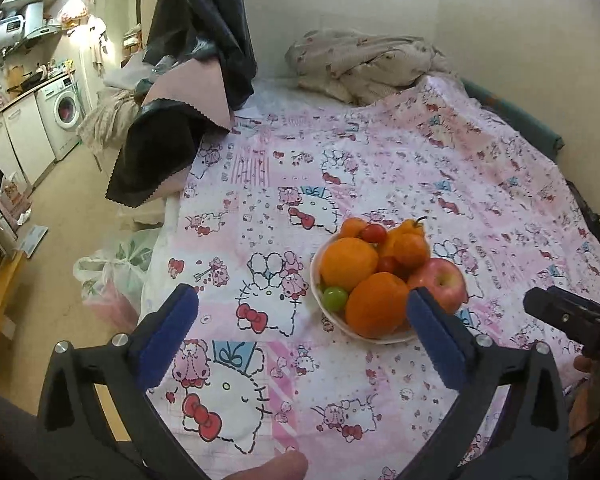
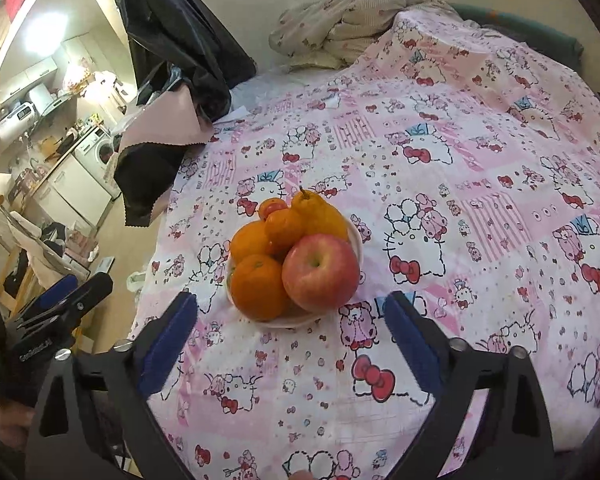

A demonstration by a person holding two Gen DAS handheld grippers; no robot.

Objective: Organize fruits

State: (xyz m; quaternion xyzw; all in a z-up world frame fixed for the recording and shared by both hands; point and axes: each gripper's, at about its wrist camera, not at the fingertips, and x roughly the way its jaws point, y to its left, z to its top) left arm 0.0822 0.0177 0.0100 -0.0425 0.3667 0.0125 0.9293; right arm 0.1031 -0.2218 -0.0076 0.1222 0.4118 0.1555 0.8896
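Fruits fill the white bowl (image 2: pixel 354 240) at frame centre; left gripper (image 1: pixel 302 312) and right gripper (image 2: pixel 290 320) fingers spread wide, empty.

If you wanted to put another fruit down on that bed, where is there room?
Plenty: the pink cartoon-print sheet lies bare right of the white fruit bowl, and in front of it toward both open tongs. Crowded spots: the heaped bowl, the crumpled beige blanket, the black jacket.

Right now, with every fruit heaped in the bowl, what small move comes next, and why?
Probably draw both grippers back: the round white bowl holds the red apple and oranges, nothing loose lies on the pink cartoon-print sheet, and both jaws stand open, empty.
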